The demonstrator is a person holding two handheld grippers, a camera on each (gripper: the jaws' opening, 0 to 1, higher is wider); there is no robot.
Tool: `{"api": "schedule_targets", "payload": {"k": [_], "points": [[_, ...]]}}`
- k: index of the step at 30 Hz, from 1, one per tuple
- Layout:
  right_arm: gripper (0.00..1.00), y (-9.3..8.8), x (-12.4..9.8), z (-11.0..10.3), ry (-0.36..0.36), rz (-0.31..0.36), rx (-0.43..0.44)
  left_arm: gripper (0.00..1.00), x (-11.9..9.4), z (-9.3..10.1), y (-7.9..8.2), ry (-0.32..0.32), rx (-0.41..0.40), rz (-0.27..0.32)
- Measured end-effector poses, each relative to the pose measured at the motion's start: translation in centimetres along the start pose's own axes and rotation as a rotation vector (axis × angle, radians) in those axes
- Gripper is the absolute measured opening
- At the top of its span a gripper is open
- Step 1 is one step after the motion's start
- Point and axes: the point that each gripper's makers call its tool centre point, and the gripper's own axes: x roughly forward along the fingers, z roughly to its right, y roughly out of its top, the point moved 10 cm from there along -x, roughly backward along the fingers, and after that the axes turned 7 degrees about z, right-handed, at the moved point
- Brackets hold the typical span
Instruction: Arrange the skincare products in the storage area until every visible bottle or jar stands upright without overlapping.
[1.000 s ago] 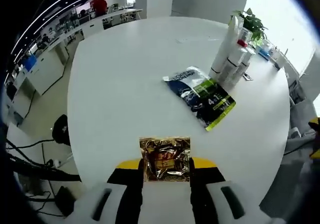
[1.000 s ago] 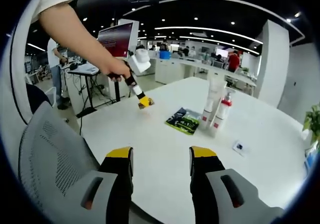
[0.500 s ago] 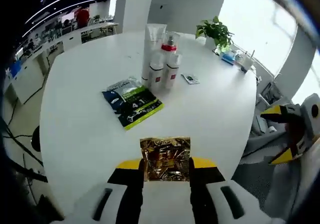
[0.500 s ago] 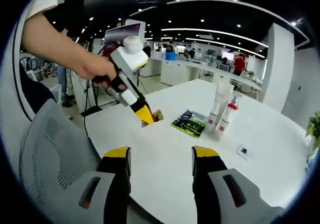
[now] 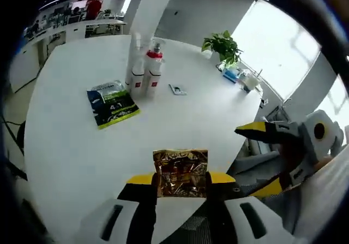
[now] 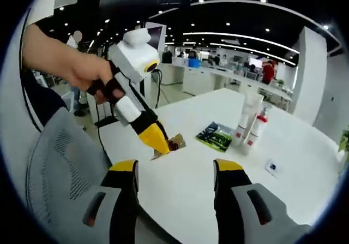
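A gold foil sachet (image 5: 180, 170) is clamped between the yellow-tipped jaws of my left gripper (image 5: 181, 179), above the near edge of the round white table (image 5: 71, 146). In the right gripper view a hand holds that left gripper (image 6: 158, 146) with the gold sachet (image 6: 174, 144) just over the table. A white tube and two white bottles, one red-capped (image 5: 145, 69), stand upright together at the far side, with the same group (image 6: 252, 123) in the right gripper view. My right gripper (image 6: 177, 170) is open and holds nothing; it enters the left gripper view as the right gripper (image 5: 257, 159).
A green and black pouch (image 5: 112, 102) lies flat by the bottles, also as the pouch (image 6: 217, 136). A small sachet (image 5: 177, 89) lies past them. A potted plant (image 5: 223, 44) and small items sit at the far edge. A grey mesh chair (image 6: 52, 173) stands beside me.
The left gripper has carried the gold sachet nearer to the right gripper and the table's near edge. Both views have swung; the bottles and pouch lie where they were.
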Motion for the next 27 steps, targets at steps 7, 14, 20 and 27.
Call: {"api": "schedule_targets", "payload": {"k": [7, 14, 20, 27], "points": [[0.35, 0.3, -0.4, 1.1, -0.007, 0.038, 0.208, 0.35, -0.2, 1.7, -0.9, -0.010, 0.085, 0.020], [0.22, 0.0, -0.3, 1.4, 0.008, 0.018, 0.330, 0.35, -0.6, 3.8, -0.7, -0.041, 0.208, 0.114], [0.16, -0.1, -0.3, 1.7, 0.024, 0.014, 0.431, 0.35, -0.7, 4.9, -0.7, -0.058, 0.281, 0.164], [0.07, -0.1, -0.3, 2.0, 0.036, 0.019, 0.534, 0.35, -0.8, 5.9, -0.5, -0.088, 0.346, 0.207]]}}
